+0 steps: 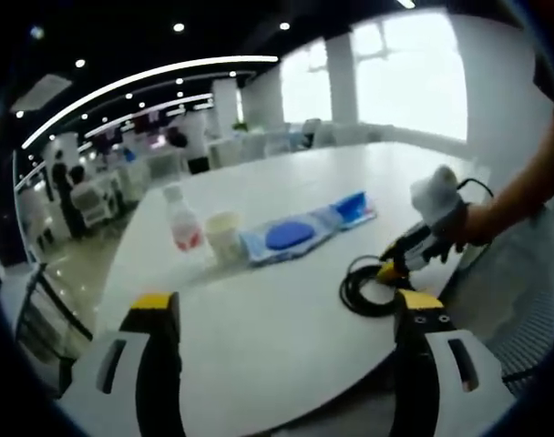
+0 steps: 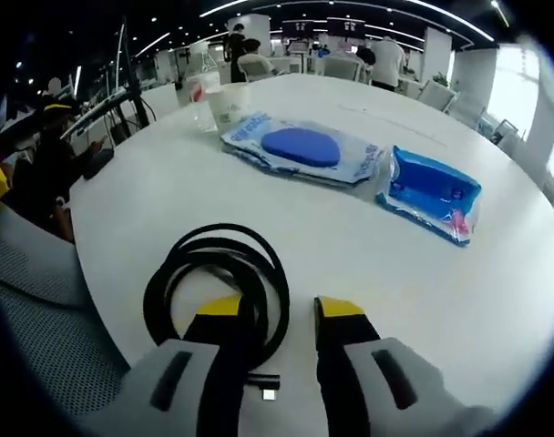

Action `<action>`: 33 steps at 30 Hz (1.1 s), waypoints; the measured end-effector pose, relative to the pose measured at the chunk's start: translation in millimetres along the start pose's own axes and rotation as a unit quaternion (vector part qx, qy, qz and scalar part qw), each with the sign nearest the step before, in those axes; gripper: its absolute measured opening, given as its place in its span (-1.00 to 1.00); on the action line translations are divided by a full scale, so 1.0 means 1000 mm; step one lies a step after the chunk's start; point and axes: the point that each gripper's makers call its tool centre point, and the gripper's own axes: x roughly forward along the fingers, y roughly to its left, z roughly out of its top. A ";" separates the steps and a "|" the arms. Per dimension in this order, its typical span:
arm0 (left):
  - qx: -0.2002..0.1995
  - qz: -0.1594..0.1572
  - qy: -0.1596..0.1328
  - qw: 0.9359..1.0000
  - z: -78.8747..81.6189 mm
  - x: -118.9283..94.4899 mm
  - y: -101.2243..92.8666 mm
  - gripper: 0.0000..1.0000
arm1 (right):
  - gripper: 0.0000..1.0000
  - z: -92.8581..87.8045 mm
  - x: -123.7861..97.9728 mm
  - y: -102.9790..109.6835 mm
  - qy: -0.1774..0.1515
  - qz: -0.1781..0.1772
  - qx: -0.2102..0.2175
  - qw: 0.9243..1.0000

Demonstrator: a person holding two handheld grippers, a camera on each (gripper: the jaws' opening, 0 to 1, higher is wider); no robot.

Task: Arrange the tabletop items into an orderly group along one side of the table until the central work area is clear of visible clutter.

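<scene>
Coiled black cable (image 2: 218, 282) lay at the near edge of the white desk (image 2: 168, 182), directly at the right gripper (image 2: 279, 309); yellow-tipped fingers (image 2: 339, 309) stood parted, one on the loop's near arc and the other on bare desk beside it, gripping nothing. Seen from the left gripper view, same cable (image 1: 368, 287) lay under the right gripper (image 1: 400, 264), held by a gloved hand (image 1: 450, 228) reaching in from the right. Left gripper (image 1: 291, 314) hung above the desk (image 1: 259, 337), fingers (image 1: 154, 314) spread wide and empty. Farther out, lined up in a row across the desk: small blue packet (image 2: 432, 193), then a clear pouch with a blue oval pad (image 2: 300, 146) just beside it, then a paper cup (image 2: 229, 105) and a clear plastic bottle with a red label (image 2: 197, 91) close together. Same row in the left gripper view: bottle (image 1: 181, 223), cup (image 1: 224, 237), pouch (image 1: 286, 237), packet (image 1: 352, 208). Beyond the desk, an open office with people standing.
</scene>
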 end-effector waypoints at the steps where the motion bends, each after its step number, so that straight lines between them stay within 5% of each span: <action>1: 0.000 0.000 0.000 1.000 0.000 0.000 0.000 0.89 | -0.47 0.001 0.000 0.000 -0.003 -0.005 -0.006 1.000; 14: -0.005 0.003 -0.002 1.000 0.001 0.000 0.001 0.87 | -0.84 0.005 0.001 -0.006 0.006 -0.036 0.011 0.999; 33: -0.010 0.004 -0.006 1.000 0.003 0.001 0.001 0.84 | -0.95 0.017 -0.011 -0.005 -0.002 -0.019 0.074 0.997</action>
